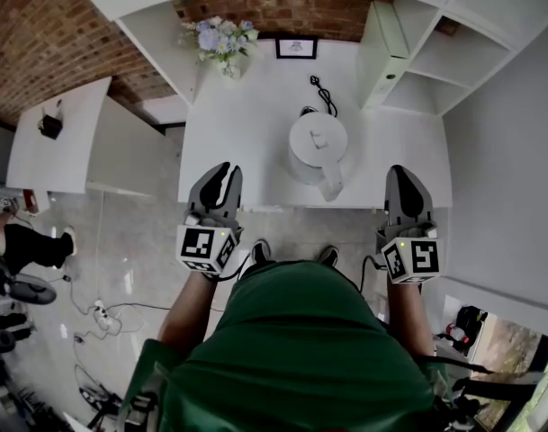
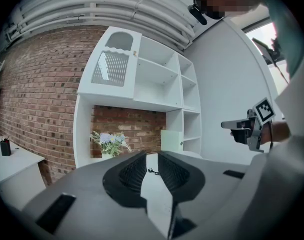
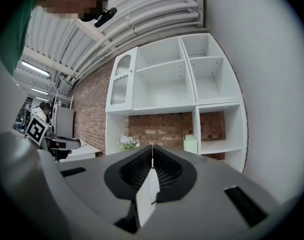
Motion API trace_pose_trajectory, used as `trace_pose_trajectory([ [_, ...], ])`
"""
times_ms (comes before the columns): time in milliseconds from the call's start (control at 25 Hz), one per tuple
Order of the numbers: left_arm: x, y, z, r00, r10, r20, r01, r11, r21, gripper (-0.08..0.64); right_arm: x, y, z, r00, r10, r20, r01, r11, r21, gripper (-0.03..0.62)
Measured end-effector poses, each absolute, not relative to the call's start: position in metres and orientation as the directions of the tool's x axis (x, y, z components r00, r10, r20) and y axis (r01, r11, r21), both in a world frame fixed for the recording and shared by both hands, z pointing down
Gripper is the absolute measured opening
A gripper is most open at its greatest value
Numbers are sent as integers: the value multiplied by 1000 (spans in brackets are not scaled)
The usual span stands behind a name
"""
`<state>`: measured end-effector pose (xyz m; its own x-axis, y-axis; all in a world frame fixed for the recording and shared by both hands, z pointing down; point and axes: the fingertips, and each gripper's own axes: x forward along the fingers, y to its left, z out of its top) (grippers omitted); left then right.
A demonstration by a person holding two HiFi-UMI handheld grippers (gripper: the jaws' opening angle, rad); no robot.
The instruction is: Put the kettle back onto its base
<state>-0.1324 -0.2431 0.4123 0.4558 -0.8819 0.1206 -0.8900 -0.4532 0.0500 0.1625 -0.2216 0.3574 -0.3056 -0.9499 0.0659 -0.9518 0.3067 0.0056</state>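
The white kettle (image 1: 317, 148) stands in the middle of the white table (image 1: 247, 142), its handle pointing toward the near edge. A black cord (image 1: 324, 94) runs from behind it; the kettle hides whatever lies under it. My left gripper (image 1: 221, 171) hovers at the table's near edge, left of the kettle, shut except for a thin slit, with nothing held (image 2: 152, 156). My right gripper (image 1: 401, 174) is level at the near edge to the kettle's right, its pads pressed together on nothing (image 3: 152, 151). Neither gripper touches the kettle.
A vase of flowers (image 1: 221, 43) and a small framed picture (image 1: 296, 48) stand at the table's back by the brick wall. White shelves (image 1: 435, 52) rise at the right. A second white table (image 1: 58, 133) and a seated person's legs (image 1: 31, 241) are at the left.
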Motion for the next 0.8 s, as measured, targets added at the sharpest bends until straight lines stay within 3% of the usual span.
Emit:
trace_pose_trajectory([
  [800, -120, -231, 417, 464, -873, 151, -886, -460, 57, 81, 167, -212, 358, -319, -945, 71, -947, 320, 3, 25],
])
